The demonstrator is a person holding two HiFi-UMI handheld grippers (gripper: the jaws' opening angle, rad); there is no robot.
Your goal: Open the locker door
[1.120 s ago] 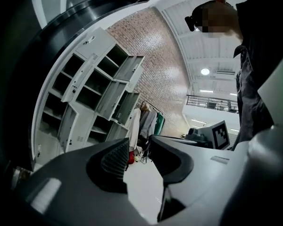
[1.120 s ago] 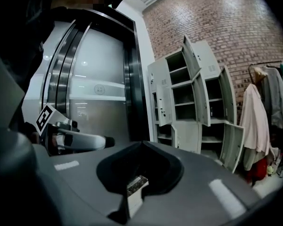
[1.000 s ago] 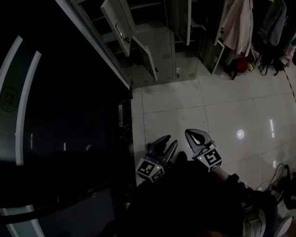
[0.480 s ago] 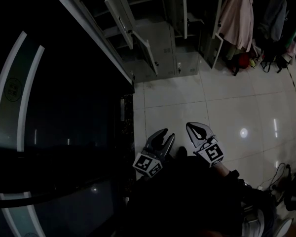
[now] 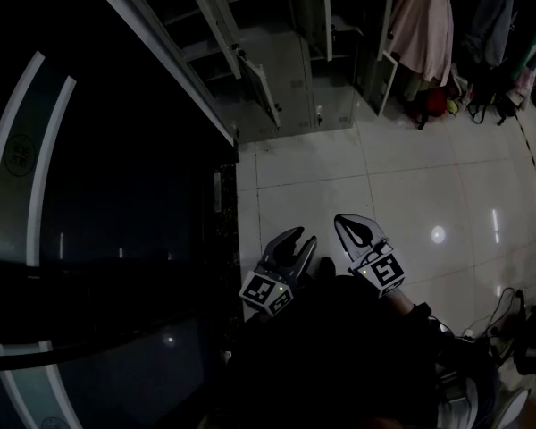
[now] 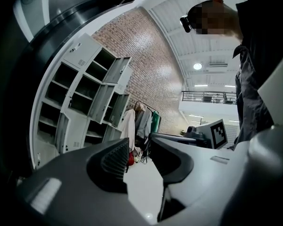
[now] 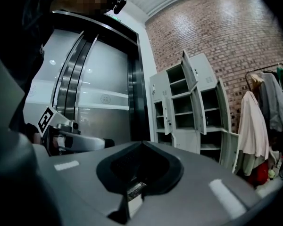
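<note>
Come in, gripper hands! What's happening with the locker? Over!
Left gripper open, empty. Right gripper shut, empty. Locker across the floor, not touched, several doors already open. Nothing in the way.

No legible text, label, brand or number anywhere.

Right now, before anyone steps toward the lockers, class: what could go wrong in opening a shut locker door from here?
1. Several open doors jut from the lockers; reaching past them for a shut one could knock an arm or door.
2. The right hand-held gripper is shut, so it may only push a door unless opened first; the left hand-held gripper is open.
3. Coats hang close beside the lockers and might snag.
</note>
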